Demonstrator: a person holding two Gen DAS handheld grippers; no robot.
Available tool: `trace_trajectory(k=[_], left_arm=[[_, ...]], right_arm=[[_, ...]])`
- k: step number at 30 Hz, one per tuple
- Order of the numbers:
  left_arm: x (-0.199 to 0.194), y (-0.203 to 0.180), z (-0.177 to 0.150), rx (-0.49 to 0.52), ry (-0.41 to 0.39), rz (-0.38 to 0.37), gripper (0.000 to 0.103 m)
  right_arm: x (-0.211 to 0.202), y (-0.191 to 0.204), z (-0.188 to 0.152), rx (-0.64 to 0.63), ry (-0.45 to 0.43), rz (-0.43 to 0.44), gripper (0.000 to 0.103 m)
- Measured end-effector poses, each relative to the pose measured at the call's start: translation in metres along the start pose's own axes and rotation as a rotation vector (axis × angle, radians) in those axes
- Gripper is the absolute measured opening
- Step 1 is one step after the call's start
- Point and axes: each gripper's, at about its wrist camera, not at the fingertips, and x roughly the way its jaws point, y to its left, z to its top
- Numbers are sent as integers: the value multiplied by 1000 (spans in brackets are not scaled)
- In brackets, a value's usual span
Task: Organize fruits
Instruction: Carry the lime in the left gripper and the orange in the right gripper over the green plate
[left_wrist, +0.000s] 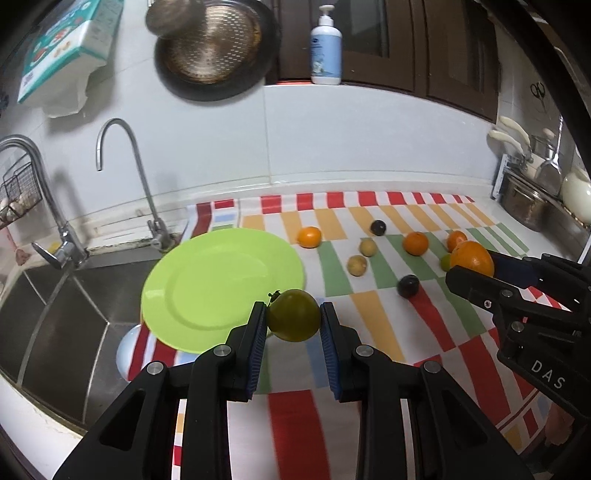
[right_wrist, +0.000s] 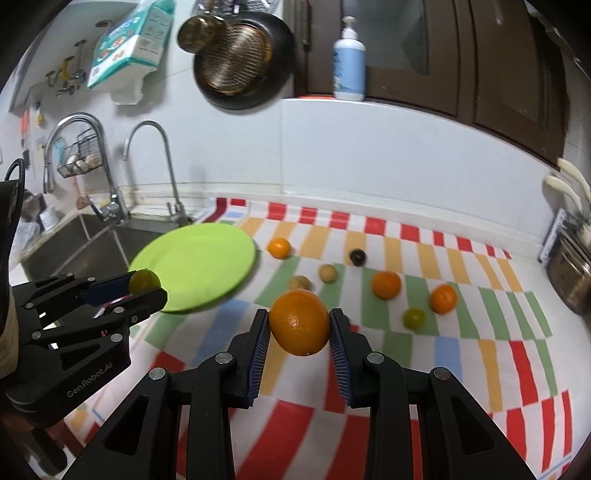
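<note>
My left tongs clamp a green fruit just short of the empty lime plate at ten o'clock, my right tongs grip a big orange, so both loads, I judge, go plateward next.

1. Green plate: near rim was hidden behind the left gripper and its green fruit.
2. Pan was cut off by the top edge.
3. Bottle label was too blurred to read.
</note>
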Motion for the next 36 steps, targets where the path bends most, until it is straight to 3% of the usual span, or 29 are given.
trace_trajectory(k=[18,36], left_arm=[[4,60,15,-41,-18,68,29],[76,99,4,-79,110,74,29]], right_arm=[[38,53,45,-44,-29,128,34],[133,79,50,-89,129,205,34]])
